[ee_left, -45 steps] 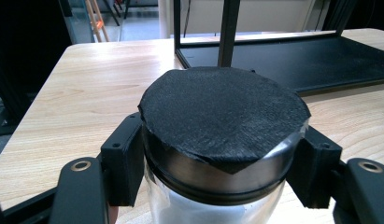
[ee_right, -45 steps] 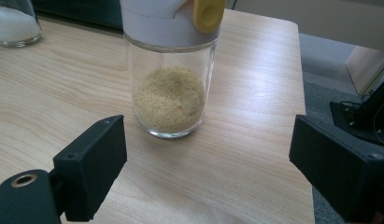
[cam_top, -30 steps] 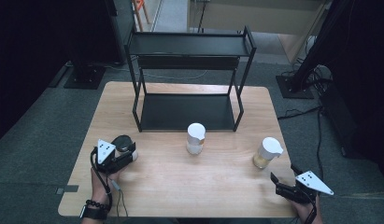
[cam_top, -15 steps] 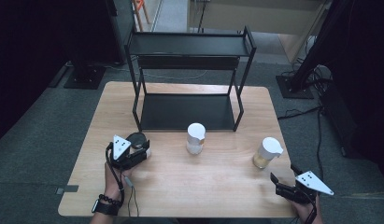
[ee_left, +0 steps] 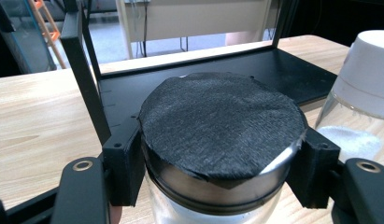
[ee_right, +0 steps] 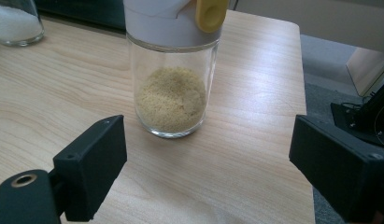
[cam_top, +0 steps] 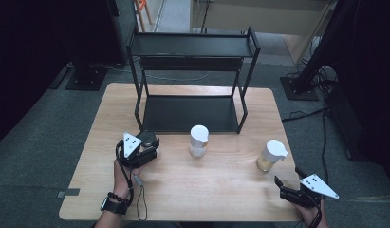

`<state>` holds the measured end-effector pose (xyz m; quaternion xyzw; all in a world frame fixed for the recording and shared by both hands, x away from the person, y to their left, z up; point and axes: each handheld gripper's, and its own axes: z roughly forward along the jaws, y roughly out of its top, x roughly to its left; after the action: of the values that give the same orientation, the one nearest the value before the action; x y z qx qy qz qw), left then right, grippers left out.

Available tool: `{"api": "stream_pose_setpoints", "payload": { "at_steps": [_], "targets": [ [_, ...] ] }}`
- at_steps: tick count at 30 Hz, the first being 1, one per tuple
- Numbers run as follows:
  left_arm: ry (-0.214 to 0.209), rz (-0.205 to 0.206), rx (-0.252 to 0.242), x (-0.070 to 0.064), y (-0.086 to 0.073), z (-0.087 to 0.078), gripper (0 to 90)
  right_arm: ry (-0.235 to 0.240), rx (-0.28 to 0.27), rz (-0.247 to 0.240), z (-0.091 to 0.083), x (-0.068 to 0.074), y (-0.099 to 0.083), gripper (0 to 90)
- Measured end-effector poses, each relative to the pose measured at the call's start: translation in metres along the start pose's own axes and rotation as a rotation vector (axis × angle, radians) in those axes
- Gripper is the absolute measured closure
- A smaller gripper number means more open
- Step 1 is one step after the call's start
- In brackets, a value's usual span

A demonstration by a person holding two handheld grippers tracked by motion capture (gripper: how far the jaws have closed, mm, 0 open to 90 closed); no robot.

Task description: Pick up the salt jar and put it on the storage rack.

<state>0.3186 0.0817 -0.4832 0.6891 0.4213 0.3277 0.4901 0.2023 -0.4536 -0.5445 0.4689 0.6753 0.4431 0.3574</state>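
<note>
Jar (ee_left: 220, 140) with black lid is sitting clamped in left gripper (cam_top: 144, 148) near the rack (cam_top: 190, 113). Right gripper (cam_top: 288, 186) is waiting, jaws spread. Advice: keep jar upright, clear the rack post.

Left gripper (cam_top: 144, 145) sits over the left-front part of the table, jaws clamped tight w/ something gripped between them, one pad on each side. Grey three-cornered plate on top faces up, cable dangles back toward the person. Left hand (cam_top: 124, 171) wraps the handle from behind, forearm coming in from the bottom edge, beaded bracelet and a dark watch on the wrist.

Right gripper (cam_top: 291, 189) is low at the right-front corner, jaws spread wide apart w/ nothing between them, pointing forward and a bit left. Right hand (cam_top: 310, 213) barely pokes in at the bottom edge, mostly hidden under the gripper body.
</note>
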Motion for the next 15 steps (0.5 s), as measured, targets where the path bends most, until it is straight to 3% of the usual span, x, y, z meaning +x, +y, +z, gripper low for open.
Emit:
{"api": "stream_pose_setpoints", "payload": {
  "at_steps": [15],
  "targets": [
    [-0.021,0.005,-0.014,-0.015,0.019,0.018,32.6,0.002,0.0,0.002,0.0,0.0,0.0,11.0]
  ]
}}
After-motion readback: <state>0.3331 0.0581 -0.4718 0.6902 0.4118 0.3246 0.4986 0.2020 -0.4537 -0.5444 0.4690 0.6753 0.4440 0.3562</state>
